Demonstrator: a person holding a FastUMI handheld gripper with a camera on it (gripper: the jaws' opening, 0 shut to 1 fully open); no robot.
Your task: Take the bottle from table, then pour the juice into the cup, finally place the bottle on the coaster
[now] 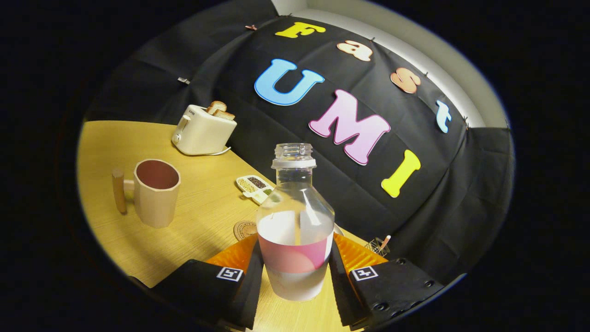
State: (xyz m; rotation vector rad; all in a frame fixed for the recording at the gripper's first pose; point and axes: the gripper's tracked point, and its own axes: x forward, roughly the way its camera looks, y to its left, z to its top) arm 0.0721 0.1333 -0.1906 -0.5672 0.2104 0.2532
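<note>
Hand-held gripper (295,272): both fingers clamped on lower body of bottle (295,221), uncapped, upright between fingers. Cup (155,192): on worktop (203,193), well away from bottle, wooden handle. Coaster (244,229): just beside bottle. Toaster (203,131): far worktop edge, bread inside. Divided tray (254,186): beyond coaster.

The clear bottle (295,226) wears a white and pink label. Left of it stand a beige cup (156,192), a cream toaster (203,130), on yellow wood-grain table (193,221).
</note>
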